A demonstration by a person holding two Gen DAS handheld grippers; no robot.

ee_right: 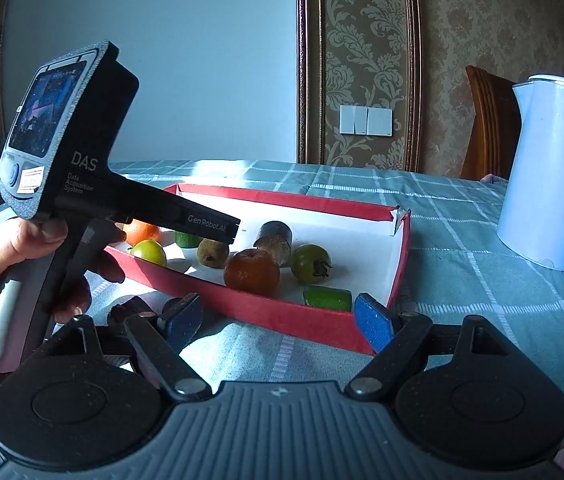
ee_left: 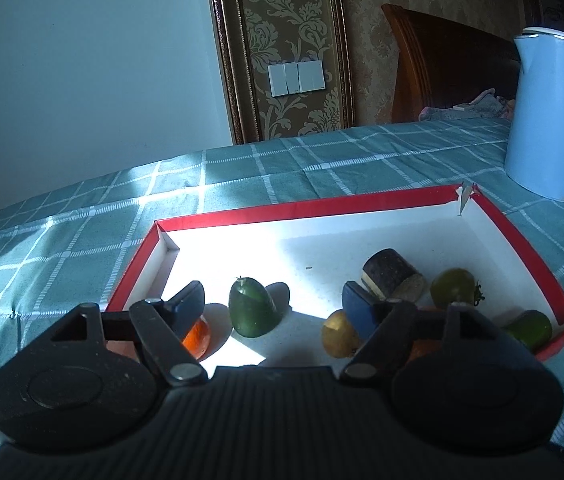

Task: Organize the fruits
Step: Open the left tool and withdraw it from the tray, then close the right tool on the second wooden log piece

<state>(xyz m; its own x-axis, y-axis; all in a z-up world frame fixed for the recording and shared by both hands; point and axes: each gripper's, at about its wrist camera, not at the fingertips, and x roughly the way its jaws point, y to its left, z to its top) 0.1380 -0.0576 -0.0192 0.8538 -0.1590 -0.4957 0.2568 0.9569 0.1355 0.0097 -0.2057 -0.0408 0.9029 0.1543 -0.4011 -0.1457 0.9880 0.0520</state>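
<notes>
1. The left gripper (ee_left: 274,306) tips down over the near part of the box (ee_left: 301,208). A hand (ee_right: 6,256) holds its grip, seen from the right wrist view.
2. Its fingers stand wide apart and hold nothing. A green fruit (ee_left: 253,307) sits in the gap between them, touching neither finger.
3. An orange fruit (ee_left: 198,336) sits just under the left finger (ee_left: 186,306). A yellow fruit (ee_left: 339,333) sits right by the right finger (ee_left: 359,306).
4. Past the right finger lie a dark log-shaped piece (ee_left: 391,276) on its side and a round green fruit with a stem (ee_left: 453,289).
5. The right gripper (ee_right: 282,320) points a bit down, just outside the box's near red wall. Its fingers are wide and empty, with only cloth (ee_right: 481,240) between them.
6. The box is red outside and white inside, with one far corner torn. Bright sun falls on half of its floor.
7. A green block (ee_right: 327,298) lies inside the near corner, just past the right gripper's blue pad (ee_right: 373,322).
8. A blue kettle (ee_right: 549,176) stands on the cloth, well off to the right.
</notes>
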